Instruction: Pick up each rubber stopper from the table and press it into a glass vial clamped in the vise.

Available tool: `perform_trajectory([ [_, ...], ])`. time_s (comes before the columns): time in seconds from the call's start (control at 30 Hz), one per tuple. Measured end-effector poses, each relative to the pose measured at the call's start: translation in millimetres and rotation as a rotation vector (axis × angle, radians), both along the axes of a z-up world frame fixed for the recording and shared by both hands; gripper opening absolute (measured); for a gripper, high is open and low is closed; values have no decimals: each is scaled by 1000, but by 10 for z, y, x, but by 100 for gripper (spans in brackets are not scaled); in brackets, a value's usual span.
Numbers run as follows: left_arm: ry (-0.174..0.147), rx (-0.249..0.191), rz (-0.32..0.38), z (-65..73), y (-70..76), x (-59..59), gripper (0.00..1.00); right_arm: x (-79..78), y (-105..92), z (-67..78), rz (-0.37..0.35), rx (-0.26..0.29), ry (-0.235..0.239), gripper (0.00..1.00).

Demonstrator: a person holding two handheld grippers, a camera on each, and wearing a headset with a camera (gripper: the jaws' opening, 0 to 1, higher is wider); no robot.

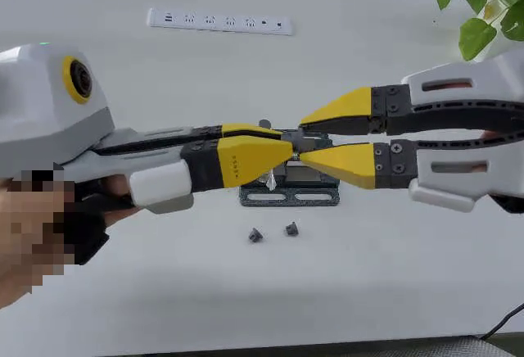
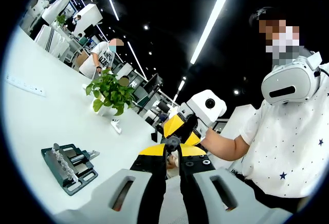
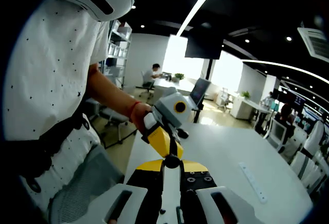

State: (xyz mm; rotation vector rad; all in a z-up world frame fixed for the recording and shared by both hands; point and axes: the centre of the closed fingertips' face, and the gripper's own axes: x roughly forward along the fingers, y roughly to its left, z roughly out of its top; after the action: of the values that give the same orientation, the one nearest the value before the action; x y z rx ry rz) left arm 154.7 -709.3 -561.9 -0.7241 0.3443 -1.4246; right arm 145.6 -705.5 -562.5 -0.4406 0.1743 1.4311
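Note:
My two grippers meet tip to tip in the air above the vise point(image 1: 289, 196). From the left, my left gripper point(image 1: 288, 144) is shut on a small dark rubber stopper point(image 2: 172, 143) at its yellow tips. From the right, my right gripper point(image 1: 300, 137) has its yellow jaws apart on either side of the same spot. The stopper point(image 3: 171, 161) sits just past my right gripper's own tips point(image 3: 171, 165). Glass vials point(image 2: 60, 158) stand clamped in the vise point(image 2: 72, 168). Two more stoppers point(image 1: 255, 234) point(image 1: 291, 228) lie on the table in front of the vise.
A white power strip point(image 1: 219, 21) lies at the far side of the table. A potted plant point(image 1: 483, 5) stands at the back right. A cable point(image 1: 508, 323) crosses the near right corner. People sit at desks in the background of both gripper views.

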Motion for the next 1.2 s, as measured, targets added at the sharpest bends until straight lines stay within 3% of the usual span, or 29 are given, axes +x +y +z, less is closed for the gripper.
perform_trajectory([
  [0.27, -3, 4, 4, -27, 10, 14, 5, 16, -13, -28, 0, 0, 9, 6],
  [0.57, -54, 35, 23, -83, 27, 21, 5, 18, 2, -82, -4, -18, 20, 6],
  [0.77, -123, 70, 44, -120, 39, 17, 5, 20, 7, -108, -7, -33, 34, 6],
  [0.97, -133, 86, 61, -151, 109, 27, 3, 91, -47, -111, -29, -54, 32, 6],
  [1.1, -158, 125, 87, -209, 151, 67, 8, 169, -79, -140, -54, -73, 44, 6],
  [1.2, -198, 181, 100, -285, 158, 70, 13, 258, -98, -189, -81, -101, 54, 6],
])
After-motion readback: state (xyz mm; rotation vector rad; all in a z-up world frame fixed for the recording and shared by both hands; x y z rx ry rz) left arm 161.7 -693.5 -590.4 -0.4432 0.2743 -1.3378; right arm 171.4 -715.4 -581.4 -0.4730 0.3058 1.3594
